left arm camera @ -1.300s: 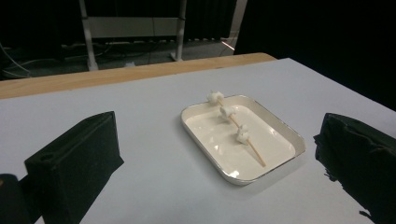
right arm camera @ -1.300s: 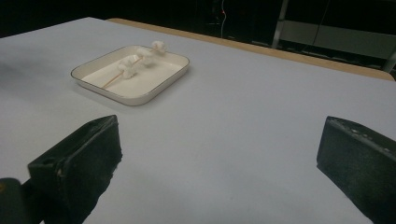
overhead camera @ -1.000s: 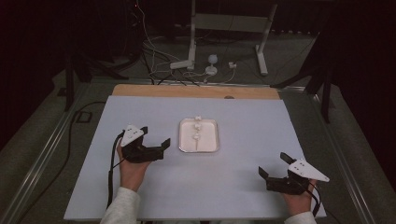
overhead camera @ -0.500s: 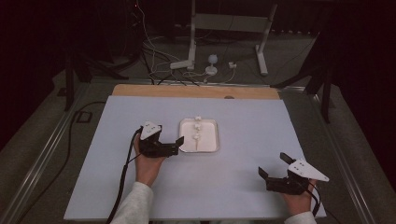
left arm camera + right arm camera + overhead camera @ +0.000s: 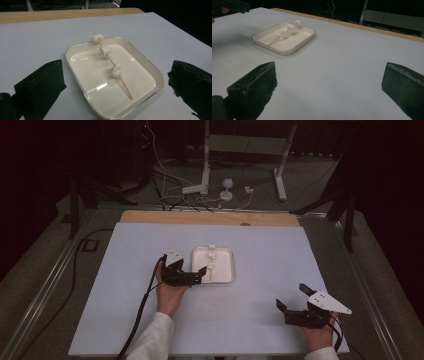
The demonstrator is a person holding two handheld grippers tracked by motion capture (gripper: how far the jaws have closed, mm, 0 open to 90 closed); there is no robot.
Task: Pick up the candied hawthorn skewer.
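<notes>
A cream tray (image 5: pixel 227 270) sits mid-table and holds a wooden skewer (image 5: pixel 211 264) with three white marshmallows. My left gripper (image 5: pixel 187 265) is open at the tray's left edge, one jaw reaching over the near-left rim. In the left gripper view the tray (image 5: pixel 85 75) and skewer (image 5: pixel 110 60) lie just ahead between the wide-apart fingers (image 5: pixel 47 77). My right gripper (image 5: pixel 293 296) stands open near the front right of the table, holding nothing. From there the tray (image 5: pixel 294 41) and skewer (image 5: pixel 284 32) lie far off to the left.
The white table top (image 5: pixel 270 250) ends at a wooden strip (image 5: pixel 210 217) along the far edge. Cables, a white stand (image 5: pixel 205 165) and dark frame legs are on the floor beyond. The left gripper's cable (image 5: pixel 142 307) trails back beside the forearm.
My left gripper has moved right and forward from the table's left part to the tray's left edge. The right gripper has stayed put.
</notes>
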